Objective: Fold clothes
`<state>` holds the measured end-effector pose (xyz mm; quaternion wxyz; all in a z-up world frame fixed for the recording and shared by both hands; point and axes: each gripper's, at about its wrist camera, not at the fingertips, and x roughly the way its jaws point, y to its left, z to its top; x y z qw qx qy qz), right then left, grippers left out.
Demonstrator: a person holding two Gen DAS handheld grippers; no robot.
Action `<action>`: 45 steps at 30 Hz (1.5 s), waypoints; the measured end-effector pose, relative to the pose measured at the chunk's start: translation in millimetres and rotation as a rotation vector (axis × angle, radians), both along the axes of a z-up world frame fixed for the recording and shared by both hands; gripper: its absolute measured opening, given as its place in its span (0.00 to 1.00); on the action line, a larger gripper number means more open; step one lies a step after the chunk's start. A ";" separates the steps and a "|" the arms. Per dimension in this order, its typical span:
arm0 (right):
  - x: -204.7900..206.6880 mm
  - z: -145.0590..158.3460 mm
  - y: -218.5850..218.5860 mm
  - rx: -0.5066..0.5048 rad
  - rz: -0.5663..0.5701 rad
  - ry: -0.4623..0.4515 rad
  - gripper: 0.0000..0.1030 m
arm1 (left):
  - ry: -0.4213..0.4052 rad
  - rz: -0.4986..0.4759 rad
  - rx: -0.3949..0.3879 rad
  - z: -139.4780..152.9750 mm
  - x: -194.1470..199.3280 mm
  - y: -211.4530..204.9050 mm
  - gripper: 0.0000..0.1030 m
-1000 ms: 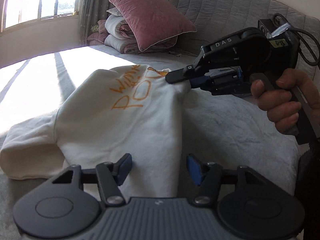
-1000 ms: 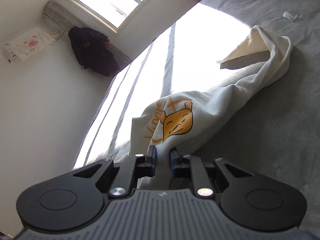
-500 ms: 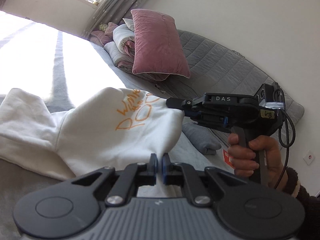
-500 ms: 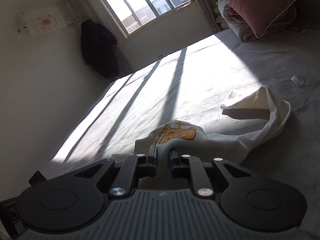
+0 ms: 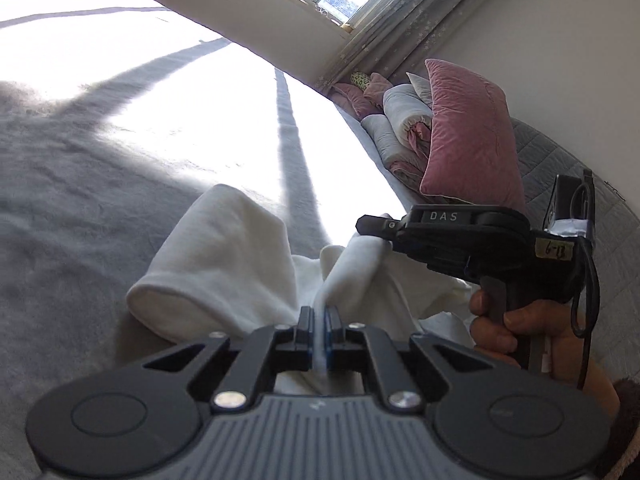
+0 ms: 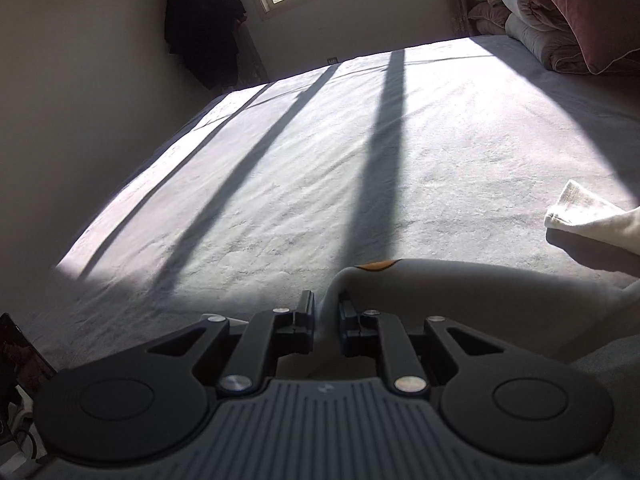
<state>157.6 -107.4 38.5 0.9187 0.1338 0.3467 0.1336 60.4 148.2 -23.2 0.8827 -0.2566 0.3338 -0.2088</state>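
Both grippers are gripping the white sweatshirt [image 5: 224, 264].
You're clamping left gripper [image 5: 319, 320] and right gripper [image 6: 326, 312] on its folds, above the grey bed [image 6: 320, 168].

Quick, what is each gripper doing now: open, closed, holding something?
Left gripper: closed on the white sweatshirt.
Right gripper: closed on the same sweatshirt.

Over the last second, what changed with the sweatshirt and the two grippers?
The left gripper, open a second ago, closed its fingers on a fold of the white sweatshirt. Both grippers rolled and swung, bunching the sweatshirt so its orange print is nearly out of sight. The right gripper stayed clamped on the cloth; the pink pillow and grey bed are unchanged.
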 end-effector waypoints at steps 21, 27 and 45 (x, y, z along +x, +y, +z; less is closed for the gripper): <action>-33.6 15.4 -31.5 0.118 0.096 -0.007 0.63 | 0.061 -0.017 -0.004 -2.1 -1.1 3.4 0.42; -58.2 6.8 -45.9 0.063 0.048 0.039 0.63 | 0.070 -0.011 0.002 -2.0 -6.7 -0.6 0.42; -96.0 -3.9 -46.1 0.158 -0.007 0.054 0.09 | 0.065 -0.022 0.023 0.3 -15.0 3.1 0.43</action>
